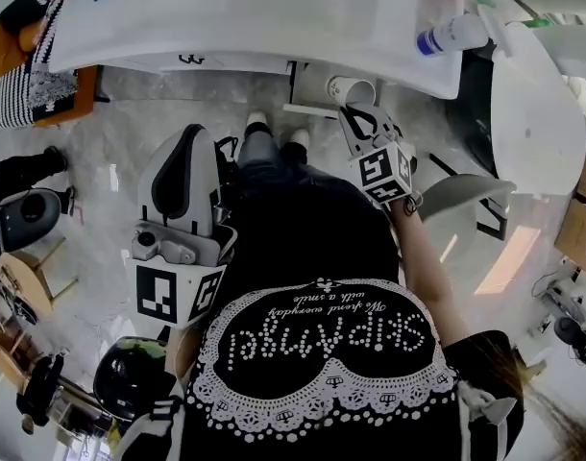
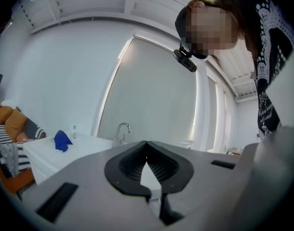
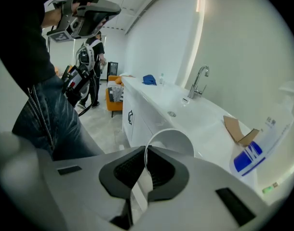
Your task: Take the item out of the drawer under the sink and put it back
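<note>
A white cup [image 1: 354,90] hangs in front of the sink counter [image 1: 255,17], just below its front edge, with my right gripper [image 1: 358,115] shut on its rim. In the right gripper view the cup [image 3: 172,139] has its thin wall pinched between the dark pads, and the right gripper [image 3: 146,150] tilts downward. Behind the cup, what looks like the open drawer [image 1: 310,84] shows under the counter. My left gripper [image 1: 189,134] is held at the left by the person's hip. Its jaws [image 2: 146,146] meet with nothing between them.
On the counter are a faucet [image 3: 199,78], a blue cloth [image 3: 149,80], a piece of cardboard [image 3: 238,129] and a spray bottle [image 3: 262,143]. A cabinet front with a dark handle [image 3: 130,117] lies left of the cup. Another person [image 3: 91,66] stands farther down the room.
</note>
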`<state>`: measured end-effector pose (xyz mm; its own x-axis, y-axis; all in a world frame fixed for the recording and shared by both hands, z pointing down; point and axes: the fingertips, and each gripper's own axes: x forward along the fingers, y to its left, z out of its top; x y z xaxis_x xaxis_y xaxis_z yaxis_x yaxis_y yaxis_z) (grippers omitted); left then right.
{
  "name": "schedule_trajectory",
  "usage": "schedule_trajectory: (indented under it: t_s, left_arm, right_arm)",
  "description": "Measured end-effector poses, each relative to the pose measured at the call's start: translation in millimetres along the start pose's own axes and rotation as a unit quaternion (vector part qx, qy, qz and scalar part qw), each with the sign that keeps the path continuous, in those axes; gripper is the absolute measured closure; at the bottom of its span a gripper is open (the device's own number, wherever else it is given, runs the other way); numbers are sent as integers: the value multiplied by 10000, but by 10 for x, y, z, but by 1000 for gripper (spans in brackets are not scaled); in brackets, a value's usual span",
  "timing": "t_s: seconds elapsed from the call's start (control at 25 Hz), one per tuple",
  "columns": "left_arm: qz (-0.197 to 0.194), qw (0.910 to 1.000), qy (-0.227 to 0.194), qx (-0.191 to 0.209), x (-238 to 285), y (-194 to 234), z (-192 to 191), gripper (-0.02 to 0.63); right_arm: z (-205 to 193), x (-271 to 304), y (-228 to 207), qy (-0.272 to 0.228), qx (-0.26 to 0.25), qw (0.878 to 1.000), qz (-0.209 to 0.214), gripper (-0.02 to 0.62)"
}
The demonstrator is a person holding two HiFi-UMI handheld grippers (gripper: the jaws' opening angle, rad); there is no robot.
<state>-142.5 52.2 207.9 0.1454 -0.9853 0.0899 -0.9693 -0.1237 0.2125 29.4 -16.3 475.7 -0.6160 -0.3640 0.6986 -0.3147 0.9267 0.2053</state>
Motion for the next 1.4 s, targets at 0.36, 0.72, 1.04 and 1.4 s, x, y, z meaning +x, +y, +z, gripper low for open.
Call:
schedule_trajectory:
  t_s: [0.36, 0.72, 1.04, 1.4]
  left_arm:
    - [-799, 9962, 325, -70, 295, -425, -322, 603]
    - [-1023, 9933, 537, -8, 429, -527, -477, 603]
    - [-1351, 9897, 471, 50, 519, -713, -426, 603]
    - [-1414, 9890, 439, 67, 547, -726, -376, 603]
  right_arm:
    - [349, -369, -118, -559, 426, 9969, -353, 569]
    - [906, -849, -363, -1497, 776, 9813, -931, 568]
    - [1192, -1191, -418, -1892, 717, 9717, -1221, 568]
    - [1366, -1620, -539, -2430, 1374, 9473, -1571, 568]
